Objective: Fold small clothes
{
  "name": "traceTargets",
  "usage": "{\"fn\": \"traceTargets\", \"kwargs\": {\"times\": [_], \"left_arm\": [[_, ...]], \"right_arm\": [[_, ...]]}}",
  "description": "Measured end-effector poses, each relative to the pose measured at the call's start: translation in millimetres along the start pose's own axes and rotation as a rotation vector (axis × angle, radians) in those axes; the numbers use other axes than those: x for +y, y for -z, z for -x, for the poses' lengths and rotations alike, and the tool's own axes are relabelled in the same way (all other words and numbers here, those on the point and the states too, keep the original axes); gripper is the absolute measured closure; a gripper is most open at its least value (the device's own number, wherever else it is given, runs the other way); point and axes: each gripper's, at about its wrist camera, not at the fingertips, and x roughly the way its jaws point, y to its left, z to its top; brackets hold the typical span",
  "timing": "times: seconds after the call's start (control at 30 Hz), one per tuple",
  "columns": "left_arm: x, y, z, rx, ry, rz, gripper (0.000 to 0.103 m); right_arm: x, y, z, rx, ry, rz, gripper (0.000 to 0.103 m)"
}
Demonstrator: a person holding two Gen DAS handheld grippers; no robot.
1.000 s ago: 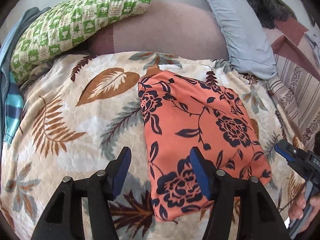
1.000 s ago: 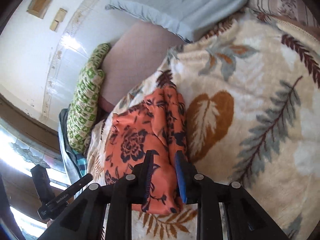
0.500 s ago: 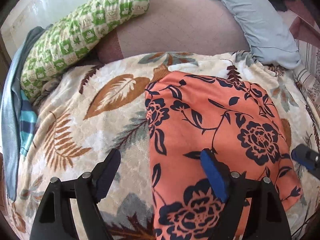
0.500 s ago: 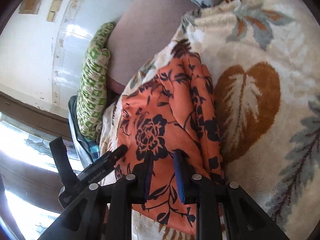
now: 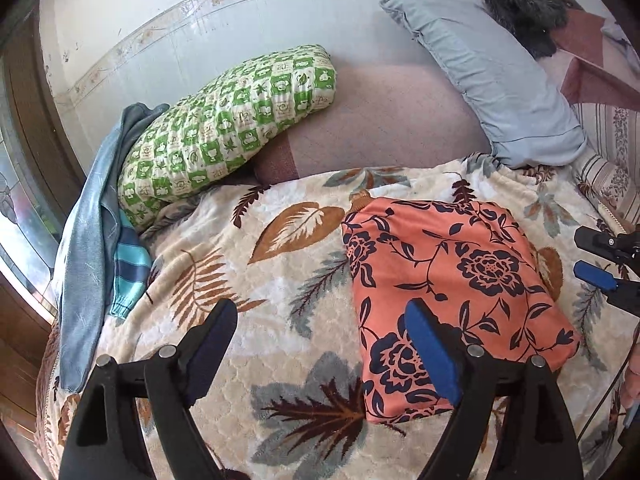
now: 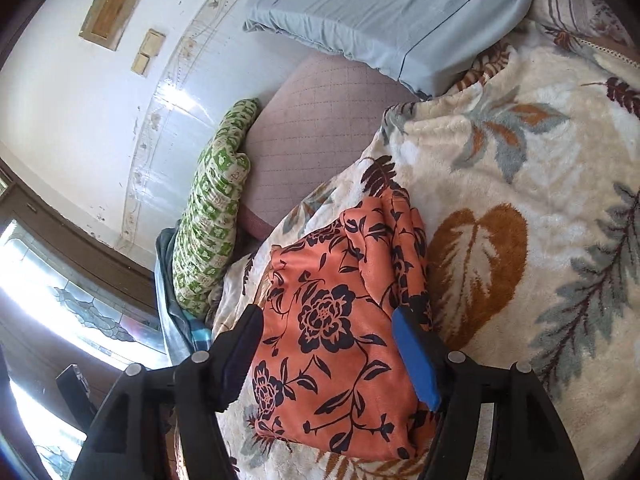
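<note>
We see the folded orange garment with dark navy flowers (image 5: 448,280) lying flat on the cream plush blanket printed with brown and grey leaves (image 5: 256,280), toward the right side of the left wrist view. Our left gripper (image 5: 320,352) hangs above the blanket with its jaws spread wide and has just been opening; nothing is clamped, though its blue-padded finger stands in front of the garment's near edge. Our right gripper (image 6: 332,356) has also just sprung apart; its jaws now straddle the garment (image 6: 336,320) from the side, the pads clear of the cloth.

Beyond the garment, at the head of the blanket, a quilted mauve cushion (image 5: 384,120) fills the middle. A green-and-white checked pillow (image 5: 224,136) leans on its left and a pale blue pillow (image 5: 504,80) on its right, with something dark and furry (image 5: 524,12) behind that. A grey-blue knitted top and a teal striped sleeve (image 5: 100,232) are heaped at the blanket's left edge, well apart from the garment. Nothing lies between either gripper and the orange cloth.
</note>
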Motion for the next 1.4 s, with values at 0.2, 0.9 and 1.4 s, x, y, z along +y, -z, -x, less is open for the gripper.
{"fn": "traceTargets", "kwargs": {"times": [0.2, 0.9, 1.4], "left_arm": [[-5, -1, 0, 0.001, -0.002, 0.006, 0.016], [-1, 5, -45, 0.113, 0.051, 0.092, 0.016], [13, 4, -104, 0.242, 0.065, 0.125, 0.014]], "right_arm": [[-1, 0, -4, 0.001, 0.002, 0.000, 0.033], [-11, -5, -9, 0.021, 0.021, -0.029, 0.033], [-15, 20, -77, 0.292, 0.104, 0.001, 0.076]]}}
